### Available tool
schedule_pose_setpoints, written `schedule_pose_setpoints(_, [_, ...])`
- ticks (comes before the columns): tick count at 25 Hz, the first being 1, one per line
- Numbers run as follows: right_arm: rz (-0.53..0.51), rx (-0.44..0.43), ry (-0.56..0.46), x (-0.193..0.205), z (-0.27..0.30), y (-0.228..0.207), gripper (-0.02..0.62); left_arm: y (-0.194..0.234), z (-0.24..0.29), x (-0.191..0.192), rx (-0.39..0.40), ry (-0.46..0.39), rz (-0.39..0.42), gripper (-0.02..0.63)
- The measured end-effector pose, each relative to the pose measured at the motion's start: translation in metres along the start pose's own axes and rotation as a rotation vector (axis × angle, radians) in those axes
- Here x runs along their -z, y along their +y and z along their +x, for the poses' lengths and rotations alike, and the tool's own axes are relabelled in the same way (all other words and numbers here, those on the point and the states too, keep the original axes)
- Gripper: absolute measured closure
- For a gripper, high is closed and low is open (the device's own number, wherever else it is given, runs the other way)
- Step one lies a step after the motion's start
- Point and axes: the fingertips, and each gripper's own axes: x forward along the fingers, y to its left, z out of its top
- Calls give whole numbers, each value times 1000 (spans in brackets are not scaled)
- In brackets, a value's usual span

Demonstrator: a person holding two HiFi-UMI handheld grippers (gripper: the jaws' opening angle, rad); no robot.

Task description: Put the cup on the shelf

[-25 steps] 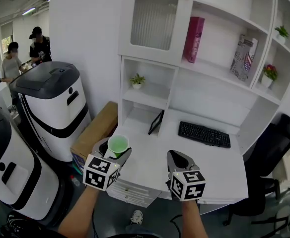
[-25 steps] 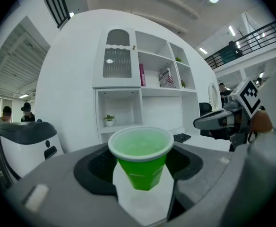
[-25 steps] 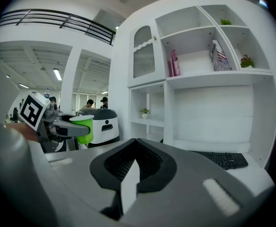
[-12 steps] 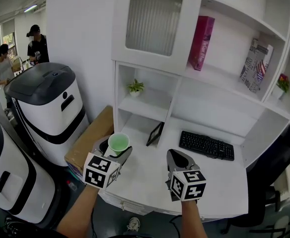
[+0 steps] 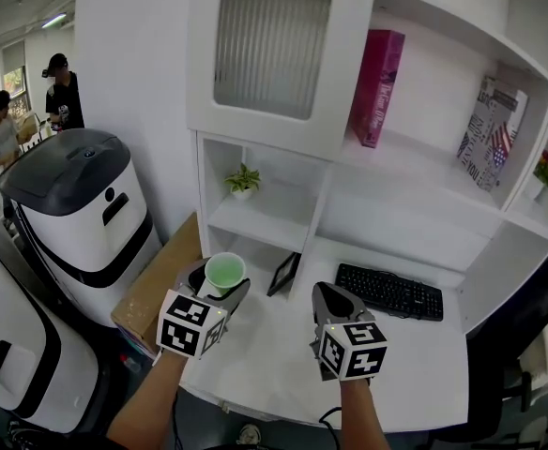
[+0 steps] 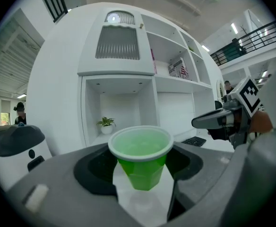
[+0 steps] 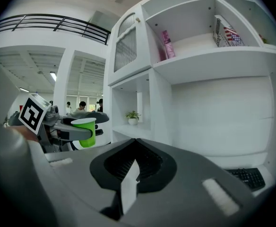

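A green plastic cup (image 5: 223,273) with a white rim stands upright between the jaws of my left gripper (image 5: 216,287), which is shut on it. In the left gripper view the cup (image 6: 141,157) fills the middle, in front of the low shelf compartment (image 6: 110,137). My right gripper (image 5: 335,306) is shut with nothing in it, held over the white desk (image 5: 415,350). The right gripper view shows the cup (image 7: 85,131) at the left, in the other gripper. The low shelf (image 5: 260,223) lies just beyond the cup.
A small potted plant (image 5: 242,180) stands on the low shelf. A picture frame (image 5: 282,274) and black keyboard (image 5: 389,292) rest on the desk. A pink book (image 5: 375,87) and a magazine (image 5: 493,131) stand higher up. White machines (image 5: 77,214) and a cardboard box (image 5: 154,289) stand at left.
The view has drawn nearer to the shelf unit, which now looms larger. Both grippers hold the same pose, the cup still in the left one.
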Motion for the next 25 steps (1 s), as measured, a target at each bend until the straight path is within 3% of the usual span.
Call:
schedule_pose_setpoints(14, [18,-20,-9,-10,45,-26,572,16,53,-20,1,-2,22,293])
schedule_pose_setpoints(25, [25,46,7,-6,54,-20,572,25,76,-36,94,-21,68,293])
